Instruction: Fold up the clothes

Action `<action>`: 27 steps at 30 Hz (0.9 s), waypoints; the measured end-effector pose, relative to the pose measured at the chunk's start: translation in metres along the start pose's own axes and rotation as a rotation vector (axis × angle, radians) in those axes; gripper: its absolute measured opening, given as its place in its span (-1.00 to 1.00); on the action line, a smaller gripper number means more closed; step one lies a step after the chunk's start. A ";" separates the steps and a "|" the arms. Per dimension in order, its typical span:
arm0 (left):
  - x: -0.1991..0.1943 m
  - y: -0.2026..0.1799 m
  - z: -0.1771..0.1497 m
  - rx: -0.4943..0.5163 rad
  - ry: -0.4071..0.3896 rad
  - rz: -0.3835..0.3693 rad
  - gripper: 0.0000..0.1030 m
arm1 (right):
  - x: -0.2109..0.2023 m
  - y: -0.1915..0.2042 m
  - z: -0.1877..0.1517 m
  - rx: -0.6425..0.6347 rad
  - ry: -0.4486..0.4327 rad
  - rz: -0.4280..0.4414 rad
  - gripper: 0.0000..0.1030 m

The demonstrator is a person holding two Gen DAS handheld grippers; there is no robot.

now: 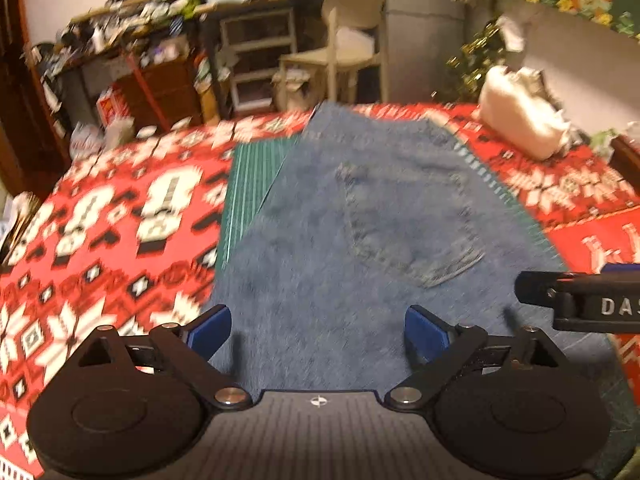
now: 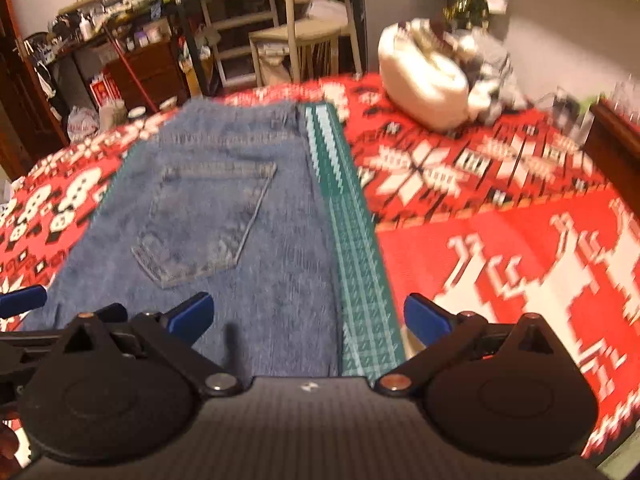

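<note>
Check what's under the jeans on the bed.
The jeans lie on a green gridded mat, which shows along both long edges. The mat rests on the red patterned blanket. Whatever sits beneath the denim's middle is covered and can't be seen.

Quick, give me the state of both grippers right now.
Left gripper: open, holding nothing, above the jeans.
Right gripper: open, holding nothing, over the jeans' edge and the green mat.

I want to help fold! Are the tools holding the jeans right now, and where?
No. Both tools are open with nothing between their pads: the left tool and the right tool are above the jeans, not gripping them.
</note>
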State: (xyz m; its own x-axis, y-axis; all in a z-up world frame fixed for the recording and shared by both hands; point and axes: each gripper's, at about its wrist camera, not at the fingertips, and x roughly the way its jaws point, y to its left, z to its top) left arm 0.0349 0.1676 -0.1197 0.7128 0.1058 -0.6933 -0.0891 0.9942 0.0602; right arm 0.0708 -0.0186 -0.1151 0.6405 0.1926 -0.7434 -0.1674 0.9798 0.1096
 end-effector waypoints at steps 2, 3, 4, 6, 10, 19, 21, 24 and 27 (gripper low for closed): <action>-0.003 0.000 0.009 0.005 -0.026 -0.019 0.83 | -0.005 0.002 0.007 -0.037 -0.038 -0.014 0.99; -0.003 0.000 0.014 0.001 -0.033 -0.029 0.83 | -0.007 0.003 0.010 -0.060 -0.061 -0.018 0.99; -0.003 0.000 0.019 0.000 -0.039 -0.037 0.83 | -0.009 0.004 0.014 -0.084 -0.081 -0.024 0.99; -0.001 0.000 0.029 0.005 -0.049 -0.051 0.82 | -0.012 0.005 0.022 -0.115 -0.100 -0.028 0.99; 0.007 0.002 0.047 0.025 -0.077 -0.092 0.70 | -0.016 0.001 0.040 -0.124 -0.128 0.019 0.99; 0.035 0.034 0.089 0.016 -0.153 -0.061 0.54 | 0.006 -0.023 0.087 -0.050 -0.159 0.072 0.98; 0.045 0.049 0.092 -0.037 -0.139 -0.069 0.30 | 0.020 -0.031 0.094 -0.026 -0.148 0.077 0.98; 0.061 0.069 0.091 -0.106 -0.110 -0.100 0.01 | 0.041 -0.042 0.099 0.008 -0.127 0.094 0.67; 0.076 0.080 0.090 -0.137 -0.090 -0.132 -0.17 | 0.057 -0.047 0.104 0.035 -0.106 0.159 0.31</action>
State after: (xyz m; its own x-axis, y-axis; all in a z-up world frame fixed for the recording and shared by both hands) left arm 0.1444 0.2568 -0.1034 0.7833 -0.0179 -0.6214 -0.0804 0.9883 -0.1297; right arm 0.1935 -0.0481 -0.0944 0.6836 0.3475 -0.6418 -0.2473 0.9377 0.2442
